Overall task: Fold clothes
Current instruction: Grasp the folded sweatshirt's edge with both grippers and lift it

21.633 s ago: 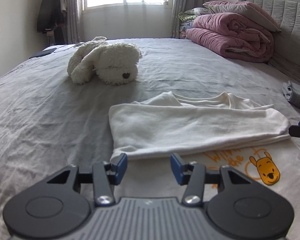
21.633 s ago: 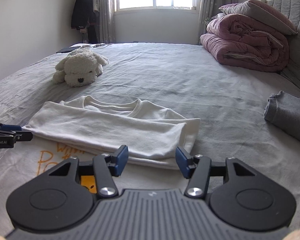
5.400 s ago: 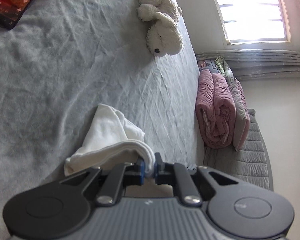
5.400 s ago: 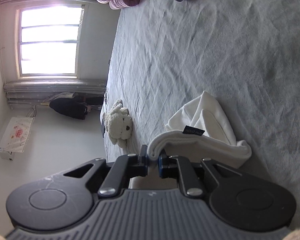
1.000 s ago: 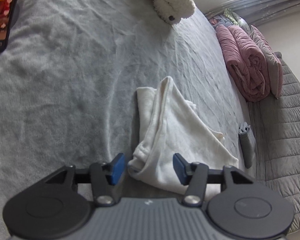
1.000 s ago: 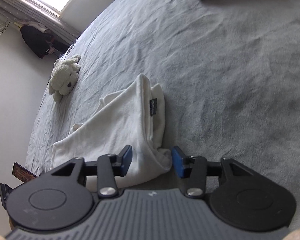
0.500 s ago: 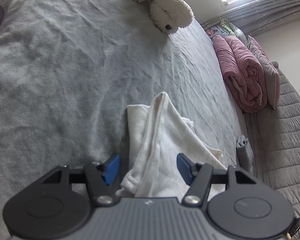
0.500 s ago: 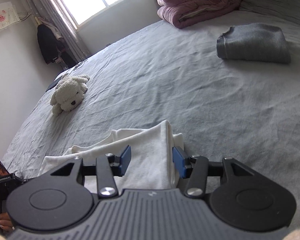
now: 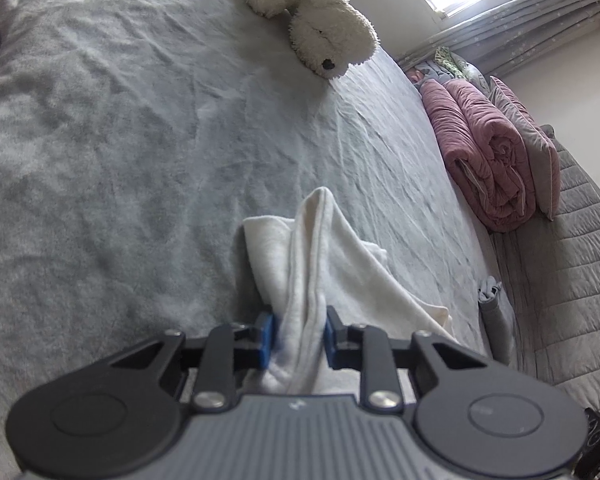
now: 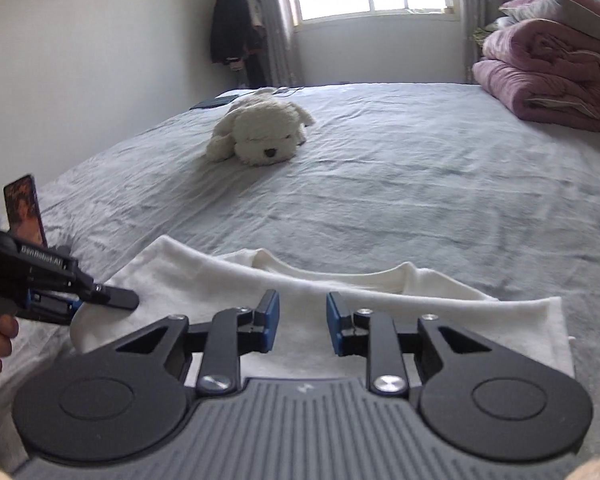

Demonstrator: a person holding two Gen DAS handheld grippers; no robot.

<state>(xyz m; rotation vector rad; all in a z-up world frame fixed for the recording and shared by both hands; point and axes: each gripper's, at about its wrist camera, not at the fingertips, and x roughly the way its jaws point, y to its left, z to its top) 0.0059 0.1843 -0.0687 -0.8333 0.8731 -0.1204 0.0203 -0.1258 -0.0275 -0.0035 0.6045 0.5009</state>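
Item: my left gripper (image 9: 298, 336), clamped on white shirt (image 10: 340, 292); my right gripper (image 10: 302, 322), parted, empty, above it.

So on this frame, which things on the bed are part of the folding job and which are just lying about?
Part of the job:
white shirt
left gripper, shut on its end
right gripper, open above it

Just lying about:
plush dog
pink quilt
folded grey garment

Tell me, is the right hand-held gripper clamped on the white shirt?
No, the right hand-held gripper is open above the white shirt, gripping nothing.
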